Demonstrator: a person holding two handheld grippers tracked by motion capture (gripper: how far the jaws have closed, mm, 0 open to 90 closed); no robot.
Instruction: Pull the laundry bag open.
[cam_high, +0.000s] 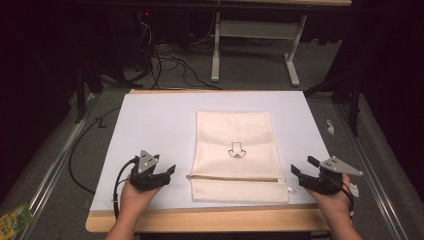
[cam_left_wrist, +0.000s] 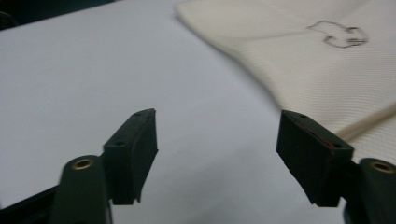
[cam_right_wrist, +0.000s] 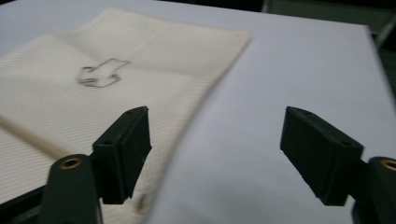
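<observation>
cream bag centred on white sheet, grippers spread beside it

Wooden table across the middle of the frame, covered by a white sheet. Flat on that sheet, centre-right, a cream cloth bag with a small dark drawing and a zip along its lower part.

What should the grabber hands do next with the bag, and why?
Probably move the right gripper a little inward toward the zipper pull at the cream pouch's near right corner. Both grippers are open and hold nothing, the left gripper waits beside the pouch, and the zipper looks closed.
</observation>
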